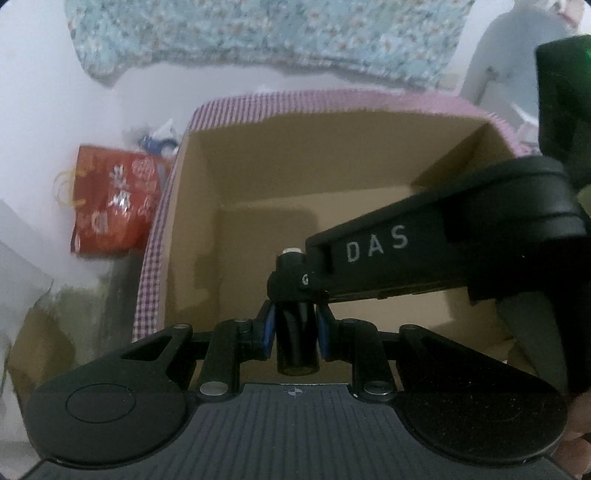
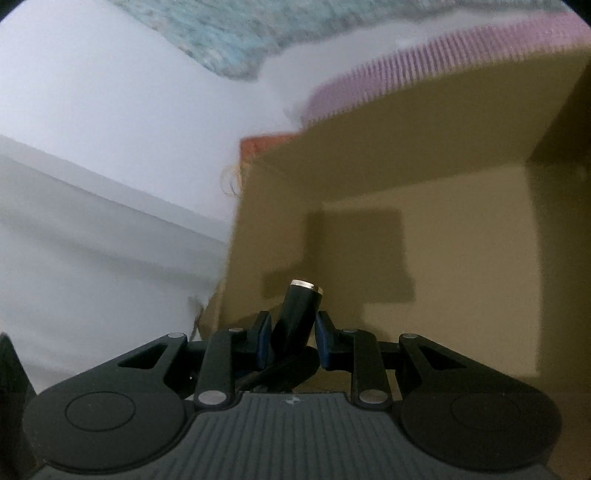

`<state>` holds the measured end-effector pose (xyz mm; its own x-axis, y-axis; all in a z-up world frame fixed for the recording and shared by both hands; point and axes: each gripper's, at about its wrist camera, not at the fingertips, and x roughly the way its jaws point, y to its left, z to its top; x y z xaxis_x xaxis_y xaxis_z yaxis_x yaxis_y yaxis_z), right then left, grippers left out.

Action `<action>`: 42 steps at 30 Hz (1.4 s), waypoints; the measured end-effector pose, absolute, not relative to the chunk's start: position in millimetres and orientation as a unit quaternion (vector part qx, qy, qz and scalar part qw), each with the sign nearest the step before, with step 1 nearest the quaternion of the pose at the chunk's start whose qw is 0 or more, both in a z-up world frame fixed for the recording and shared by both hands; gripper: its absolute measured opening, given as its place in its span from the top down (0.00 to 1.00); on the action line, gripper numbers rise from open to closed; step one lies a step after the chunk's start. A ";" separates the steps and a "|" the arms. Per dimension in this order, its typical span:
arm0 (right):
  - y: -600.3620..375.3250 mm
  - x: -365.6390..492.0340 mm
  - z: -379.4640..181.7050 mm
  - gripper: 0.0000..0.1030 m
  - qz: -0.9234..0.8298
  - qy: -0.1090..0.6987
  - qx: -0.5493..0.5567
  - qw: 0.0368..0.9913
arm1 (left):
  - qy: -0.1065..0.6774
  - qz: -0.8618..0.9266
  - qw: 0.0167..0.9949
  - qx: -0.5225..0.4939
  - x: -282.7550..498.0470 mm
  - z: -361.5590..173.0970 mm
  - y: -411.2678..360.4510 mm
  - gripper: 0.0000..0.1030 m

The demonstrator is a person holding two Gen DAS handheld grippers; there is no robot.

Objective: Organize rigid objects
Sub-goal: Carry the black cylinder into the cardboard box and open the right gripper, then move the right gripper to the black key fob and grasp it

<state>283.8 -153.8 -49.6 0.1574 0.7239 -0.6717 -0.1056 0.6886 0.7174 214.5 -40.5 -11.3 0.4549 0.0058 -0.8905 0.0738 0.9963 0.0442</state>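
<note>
So the biggest thing in front of me is the cardboard box (image 1: 369,177), open on top, brown inside, with a pink checked cloth cover (image 1: 155,258) wrapping its outside and rim. Both my grippers are hanging over its open inside right now. Behind it a flowery blue fabric (image 1: 258,33) is lying across the white surface, and a red gift bag (image 1: 110,199) with gold string handles is sitting just beside the box's left wall.

My right gripper (image 2: 291,339) is reaching in from the right side of the left camera's view, and you can see white "DAS" lettering on it there. Its blue pads (image 2: 264,341) are clamping a black cylinder (image 2: 295,321) with a shiny metal cap, tilted a bit to the right, above the box floor.

My left gripper (image 1: 295,334) is squeezing its own black cylinder (image 1: 297,339), pretty much upright between the blue pads (image 1: 269,332), also above the box's inside. The right gripper's tip is sitting right at the top of that one; can't tell if they're actually touching
</note>
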 end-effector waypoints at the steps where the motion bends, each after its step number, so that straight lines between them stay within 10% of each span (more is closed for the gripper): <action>1: -151.1 287.1 -55.5 0.73 0.290 0.588 0.268 0.706 | 0.526 -0.017 0.849 0.040 215.4 -14.5 -38.8 0.78; 15: -146.5 290.0 -73.0 0.72 0.288 0.603 0.298 0.682 | 0.500 -0.014 0.866 0.014 199.4 11.3 -30.6 0.65; 32: -295.4 149.9 45.7 0.71 0.261 0.398 0.368 0.799 | 0.387 -0.094 0.917 -0.026 112.1 76.5 -30.6 0.48; 42: -343.5 67.1 -17.8 0.71 0.132 0.437 0.355 0.816 | 0.455 -0.185 0.871 0.009 70.3 15.5 -86.4 0.47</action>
<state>67.1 -343.5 -17.8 0.5830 0.5259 -0.6193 0.0952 0.7128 0.6949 70.3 -86.4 15.5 0.5180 -0.3141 -0.7956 0.3304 0.9314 -0.1526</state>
